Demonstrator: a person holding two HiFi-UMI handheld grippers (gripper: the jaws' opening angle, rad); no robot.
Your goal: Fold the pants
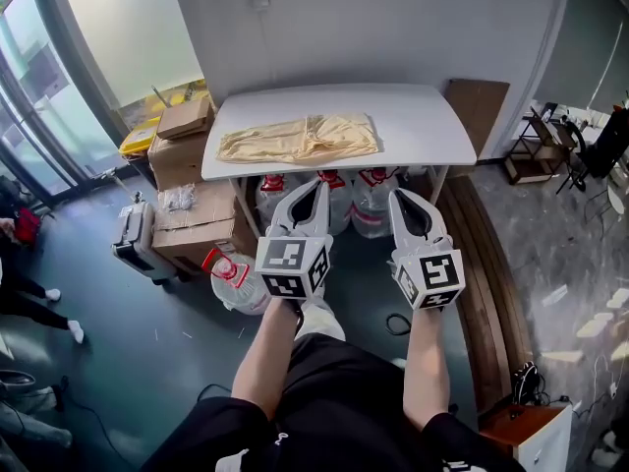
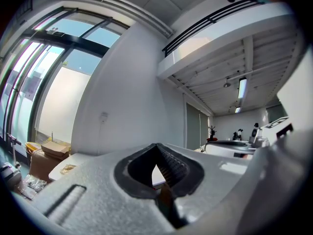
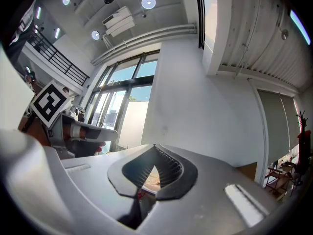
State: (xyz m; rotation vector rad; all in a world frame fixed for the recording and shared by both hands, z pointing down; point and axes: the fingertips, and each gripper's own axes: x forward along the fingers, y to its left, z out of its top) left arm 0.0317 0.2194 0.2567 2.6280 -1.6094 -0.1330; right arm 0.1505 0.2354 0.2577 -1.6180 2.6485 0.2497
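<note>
We look along the right gripper (image 3: pixel 155 148), whose pale jaws meet at their tips and hold nothing. Only a teardrop opening remains between the ribbed dark pads (image 3: pixel 169 169). Through that opening we see a strip of tan pants (image 3: pixel 152 177) lying on the white desk (image 3: pixel 148 188), well beyond the jaws. At the left, the left gripper (image 3: pixel 105 132) reaches in roughly level, with its marker cube (image 3: pixel 49 104) tilted above it. Behind everything stands a plain white wall (image 3: pixel 205 111), with tall windows (image 3: pixel 117 106) to its left. Round ceiling lights (image 3: pixel 148 3) glow overhead, and a railing (image 3: pixel 58 62) runs along the upper left.
</note>
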